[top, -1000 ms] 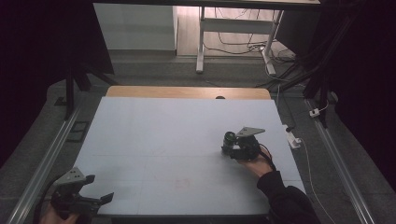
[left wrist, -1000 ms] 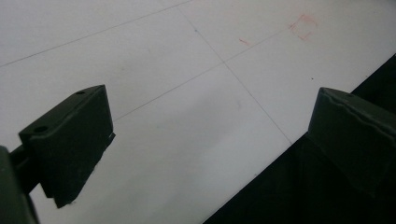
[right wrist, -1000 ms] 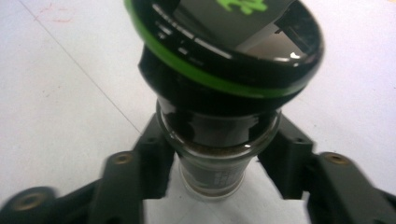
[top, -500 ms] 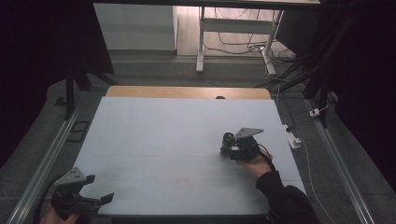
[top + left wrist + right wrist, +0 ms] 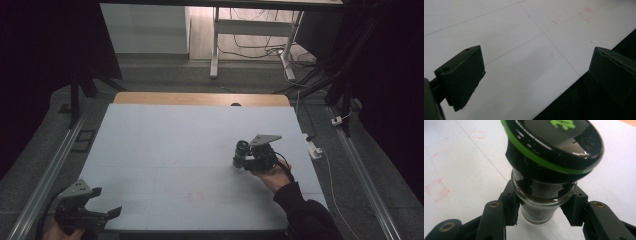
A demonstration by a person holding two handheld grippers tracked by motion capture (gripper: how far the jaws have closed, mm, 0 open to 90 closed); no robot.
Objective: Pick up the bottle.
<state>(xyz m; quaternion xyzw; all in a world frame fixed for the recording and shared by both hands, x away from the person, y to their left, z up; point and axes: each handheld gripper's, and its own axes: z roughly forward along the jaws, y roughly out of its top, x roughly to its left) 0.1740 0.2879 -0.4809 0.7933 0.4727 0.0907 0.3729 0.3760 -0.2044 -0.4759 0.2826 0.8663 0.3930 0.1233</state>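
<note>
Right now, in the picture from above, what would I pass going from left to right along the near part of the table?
Left gripper, jaws open, at the near left corner → faint red square mark on the white table → glass jar with a black lid → right gripper clamped on the jar → person's hand.

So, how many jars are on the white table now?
1. The jar with a black lid stands on the right half of the table, clamped between the jaws of the right gripper. I see no other jars.

A lab: white marked table (image 5: 165,150) on floor rails (image 5: 47,170), trailing cables (image 5: 260,47).
</note>
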